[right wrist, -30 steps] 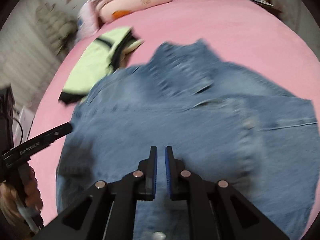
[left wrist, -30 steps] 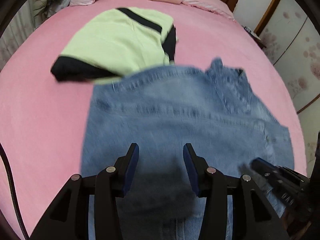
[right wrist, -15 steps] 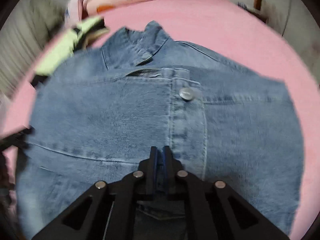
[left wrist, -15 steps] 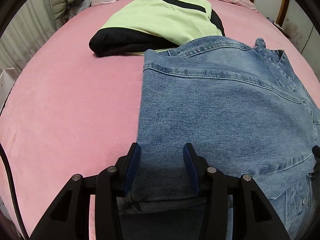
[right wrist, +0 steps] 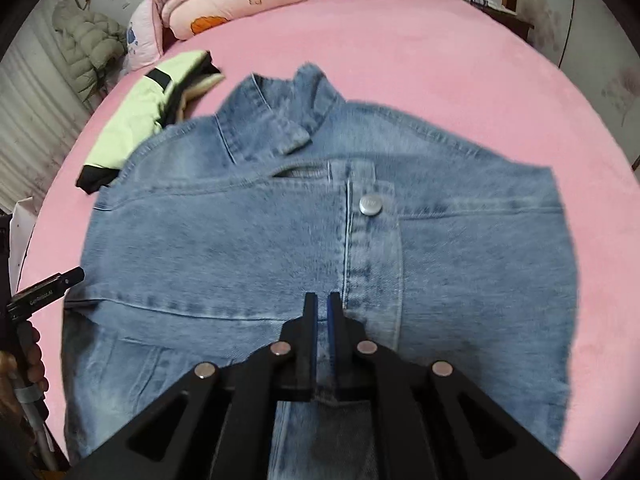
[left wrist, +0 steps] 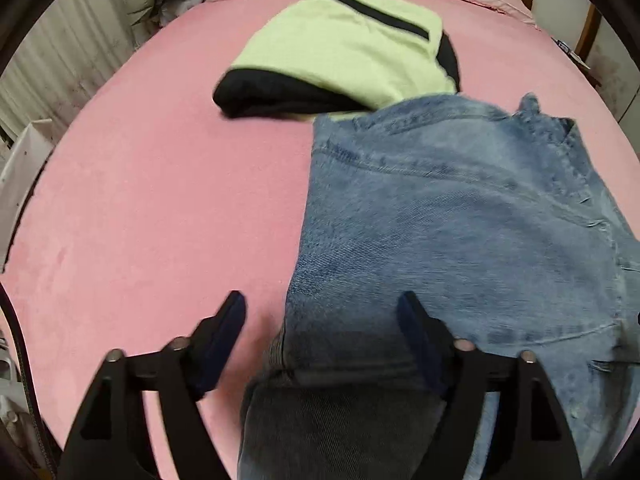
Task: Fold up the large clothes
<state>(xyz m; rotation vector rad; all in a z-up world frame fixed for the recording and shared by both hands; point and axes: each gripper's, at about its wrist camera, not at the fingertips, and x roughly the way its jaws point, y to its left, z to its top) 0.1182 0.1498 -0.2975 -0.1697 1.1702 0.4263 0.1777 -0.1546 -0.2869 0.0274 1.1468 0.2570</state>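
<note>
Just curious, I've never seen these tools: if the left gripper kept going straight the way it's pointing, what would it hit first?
Most likely the denim jacket: the left gripper, its jaws just opened wide, points steeply down over the jacket's left edge, with the pink bedsheet under its left finger. How far off is unclear.

Soft, even indoor light fell over both views, with no glare. Fisheye bending curved the pink bed (left wrist: pixel 140 200) toward dark vignetted corners. Motion blur smeared the denim jacket (right wrist: pixel 248 240), perhaps most at its edges; faint shadow pooled beneath each gripper.
</note>
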